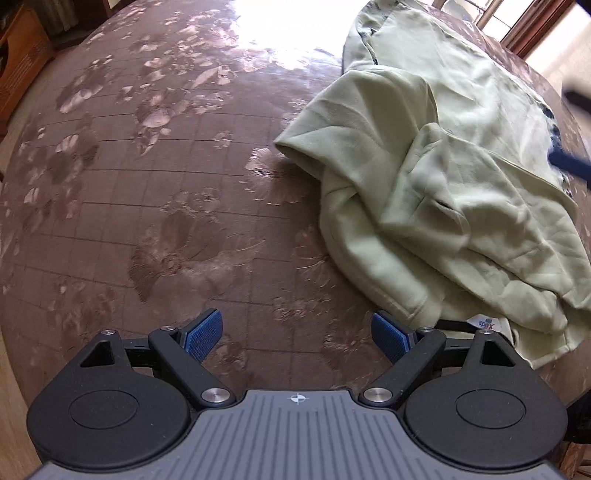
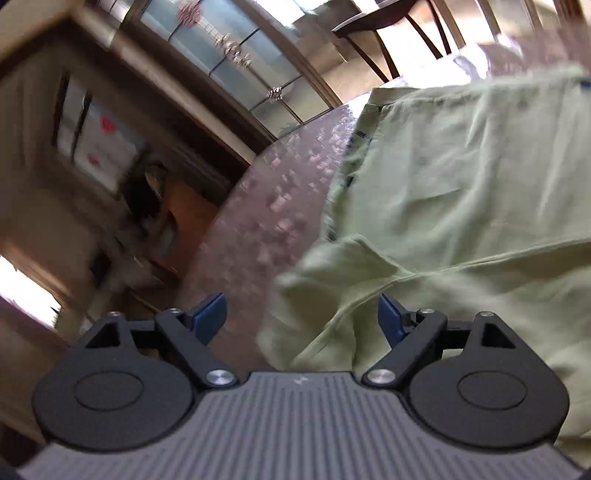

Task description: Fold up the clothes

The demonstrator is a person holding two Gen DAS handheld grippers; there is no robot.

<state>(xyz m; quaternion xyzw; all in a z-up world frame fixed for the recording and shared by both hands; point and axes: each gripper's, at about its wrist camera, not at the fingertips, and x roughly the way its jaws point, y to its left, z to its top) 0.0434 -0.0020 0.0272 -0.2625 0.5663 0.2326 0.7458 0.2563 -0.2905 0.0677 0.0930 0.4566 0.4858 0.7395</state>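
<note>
A pale green sweatshirt (image 1: 454, 192) lies crumpled on the brown floral tablecloth (image 1: 155, 177), filling the right half of the left wrist view, with a sleeve cuff (image 1: 295, 144) pointing left and a white label (image 1: 485, 323) near its front hem. My left gripper (image 1: 297, 338) is open above bare cloth, its right pad next to the hem. In the tilted, blurred right wrist view the same sweatshirt (image 2: 461, 192) fills the right side. My right gripper (image 2: 303, 319) is open, low over the garment's edge, with nothing between its fingers. Its dark tips (image 1: 569, 162) show at the left wrist view's right edge.
A wooden cabinet (image 1: 18, 62) stands past the table's far left edge. A glass-fronted cabinet (image 2: 229, 62), a dark wooden chair (image 2: 391, 40) and a bright window (image 1: 517, 22) lie beyond the table. The tablecloth left of the garment is bare.
</note>
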